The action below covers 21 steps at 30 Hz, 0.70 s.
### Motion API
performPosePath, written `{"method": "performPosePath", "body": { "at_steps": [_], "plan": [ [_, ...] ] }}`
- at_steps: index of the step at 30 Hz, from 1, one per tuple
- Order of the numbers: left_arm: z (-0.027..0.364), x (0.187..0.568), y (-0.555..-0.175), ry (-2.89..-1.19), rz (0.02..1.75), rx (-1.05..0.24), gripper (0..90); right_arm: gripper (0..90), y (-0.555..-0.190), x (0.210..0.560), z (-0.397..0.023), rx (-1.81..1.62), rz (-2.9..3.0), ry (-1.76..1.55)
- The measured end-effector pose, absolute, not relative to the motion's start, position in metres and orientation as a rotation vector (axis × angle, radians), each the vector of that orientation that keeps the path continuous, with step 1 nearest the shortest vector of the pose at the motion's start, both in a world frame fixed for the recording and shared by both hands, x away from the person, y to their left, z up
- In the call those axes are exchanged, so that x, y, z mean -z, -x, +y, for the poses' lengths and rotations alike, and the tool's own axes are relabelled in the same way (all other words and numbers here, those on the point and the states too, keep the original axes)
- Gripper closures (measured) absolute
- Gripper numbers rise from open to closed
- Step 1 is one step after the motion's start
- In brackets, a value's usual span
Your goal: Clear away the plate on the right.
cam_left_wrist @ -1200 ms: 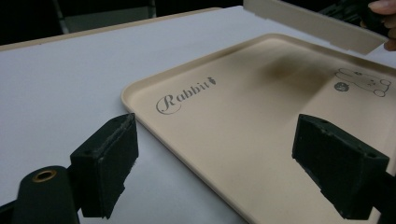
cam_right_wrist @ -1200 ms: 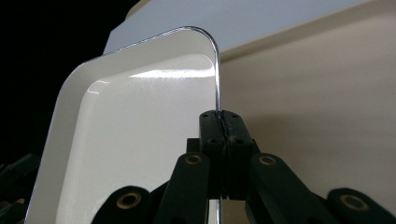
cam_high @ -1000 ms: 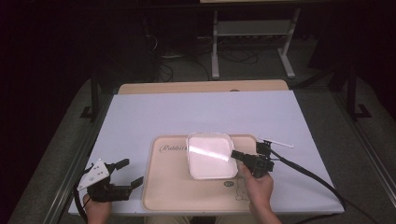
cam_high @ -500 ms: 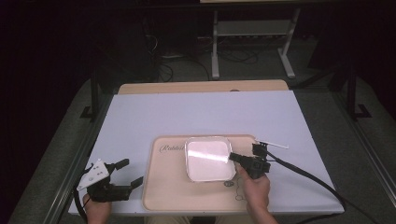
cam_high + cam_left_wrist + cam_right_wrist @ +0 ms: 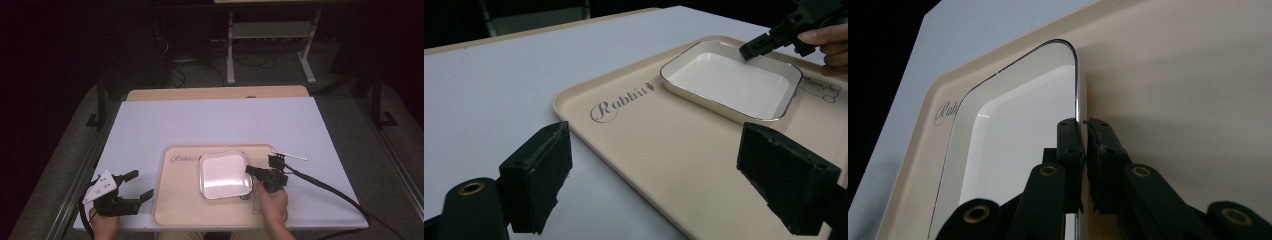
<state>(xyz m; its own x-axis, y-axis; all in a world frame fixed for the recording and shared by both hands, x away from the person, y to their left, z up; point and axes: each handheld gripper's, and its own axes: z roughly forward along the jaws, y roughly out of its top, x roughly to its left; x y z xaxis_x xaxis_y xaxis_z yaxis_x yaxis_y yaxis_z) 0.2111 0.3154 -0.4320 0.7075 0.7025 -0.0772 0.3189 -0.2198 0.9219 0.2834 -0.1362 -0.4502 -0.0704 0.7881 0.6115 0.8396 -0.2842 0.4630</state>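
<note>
A white square dish with a silver rim lies flat on a beige tray marked with script lettering. My right gripper comes in from the dish's right side. In the right gripper view its jaws stand upright on either side of the dish's rim, pads against it; they have just been opening a little. My left gripper rests open on the table left of the tray, nothing between its pads. The left gripper view shows the dish and the right gripper's tip at its far rim.
A white sheet covers the table, with a wooden strip along its far edge. A thin white stick lies just right of the tray. The right gripper's cable trails off to the right. A metal stand is on the floor beyond.
The dish, held up off the tray a second ago, has come down to lie flat on it, with the right gripper following. The left gripper has not moved.
</note>
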Motion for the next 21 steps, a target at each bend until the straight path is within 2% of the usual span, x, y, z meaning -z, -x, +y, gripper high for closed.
{"method": "performPosePath", "body": {
  "at_steps": [6, 10, 16, 21],
  "plan": [
    [0.315, 0.432, -0.211, -1.818, 0.802, -0.435, 14.0, 83.5, -0.282, 0.450, -0.137, 1.286, -1.865, 2.103],
    [0.315, 0.432, -0.211, -1.817, 0.804, -0.434, 14.0, 78.0, -0.279, 0.446, -0.139, 1.289, -1.894, 2.090],
    [0.315, 0.432, -0.212, -1.819, 0.802, -0.436, 14.0, 78.3, -0.271, 0.440, -0.142, 1.283, -1.944, 2.064],
    [0.315, 0.432, -0.211, -1.821, 0.798, -0.437, 14.0, 81.9, -0.266, 0.440, -0.142, 1.271, -1.967, 2.046]
  ]
}}
